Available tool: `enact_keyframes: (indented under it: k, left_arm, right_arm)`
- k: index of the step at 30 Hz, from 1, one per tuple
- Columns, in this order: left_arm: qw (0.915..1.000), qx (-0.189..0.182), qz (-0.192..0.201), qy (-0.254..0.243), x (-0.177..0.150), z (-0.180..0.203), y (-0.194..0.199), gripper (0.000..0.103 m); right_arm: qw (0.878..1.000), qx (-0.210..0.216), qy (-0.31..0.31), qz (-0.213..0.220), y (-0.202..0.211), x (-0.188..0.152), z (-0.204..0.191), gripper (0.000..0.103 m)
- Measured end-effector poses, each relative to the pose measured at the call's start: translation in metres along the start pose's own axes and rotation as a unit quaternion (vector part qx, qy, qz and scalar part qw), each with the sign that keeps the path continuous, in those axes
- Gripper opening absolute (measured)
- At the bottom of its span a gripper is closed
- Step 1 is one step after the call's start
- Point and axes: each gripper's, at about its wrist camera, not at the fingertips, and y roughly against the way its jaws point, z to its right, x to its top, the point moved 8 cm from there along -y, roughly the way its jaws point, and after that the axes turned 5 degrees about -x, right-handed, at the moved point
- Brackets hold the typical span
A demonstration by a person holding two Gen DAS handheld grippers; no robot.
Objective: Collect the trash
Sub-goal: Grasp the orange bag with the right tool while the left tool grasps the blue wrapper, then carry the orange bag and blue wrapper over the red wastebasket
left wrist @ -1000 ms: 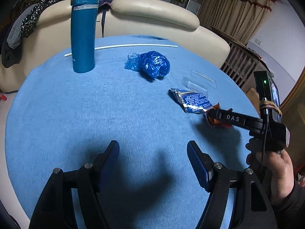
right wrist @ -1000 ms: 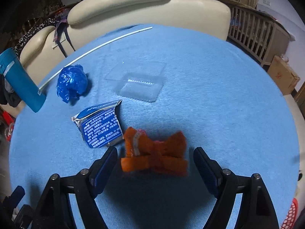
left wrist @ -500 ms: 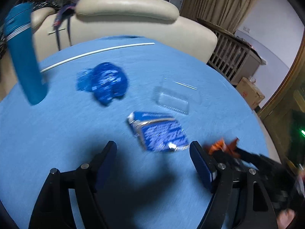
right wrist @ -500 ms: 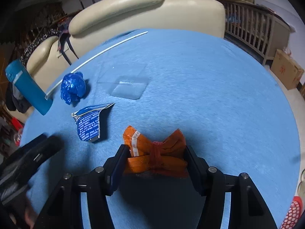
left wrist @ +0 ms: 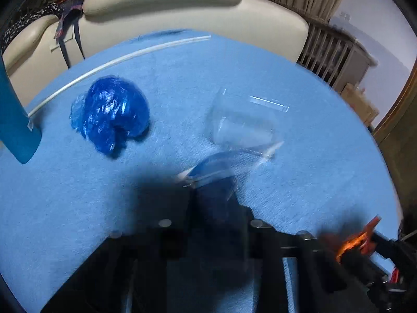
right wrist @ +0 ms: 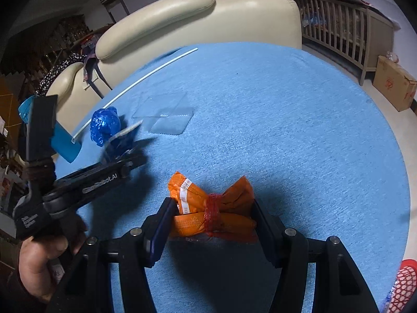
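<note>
A round bench (right wrist: 299, 120) under blue cloth stands before one cream sofa (right wrist: 208, 23). Left tool (left wrist: 216, 198) clamped on one blue foil packet (left wrist: 216, 167); right tool (right wrist: 212, 220) clamped on one orange wrapper bundle (right wrist: 208, 203). On the cloth: one blue bag wad (left wrist: 112, 114), one clear lid (right wrist: 166, 117), one white rod (left wrist: 117, 61), one teal flask (left wrist: 15, 127).

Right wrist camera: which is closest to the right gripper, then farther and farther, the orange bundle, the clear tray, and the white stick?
1. Orange bundle: squeezed between the right gripper fingers, at the bottom.
2. Clear tray: flat on the blue cloth, up and to the left.
3. White stick: farthest, near the table's far edge by the sofa.
</note>
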Motion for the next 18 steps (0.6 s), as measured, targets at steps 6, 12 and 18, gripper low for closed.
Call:
enact_keyframes:
  k: [6,12,18]
  left_arm:
    - [0.9996,-0.020,0.004,0.018,-0.013,-0.011,0.023,0.017]
    - [0.9988,-0.037,0.025,0.020,-0.029,-0.022,0.058,0.016]
    - [0.9983,-0.036,0.036,0.028,-0.045,-0.034,0.085,0.016]
  right_arm:
    - [1.000,-0.001,-0.002,0.009,0.010,-0.002,0.001,0.063]
    - [1.000,0.001,0.000,0.017,0.024,-0.007,-0.004,0.063]
    - [1.000,0.006,0.007,0.023,0.036,-0.016,-0.015,0.063]
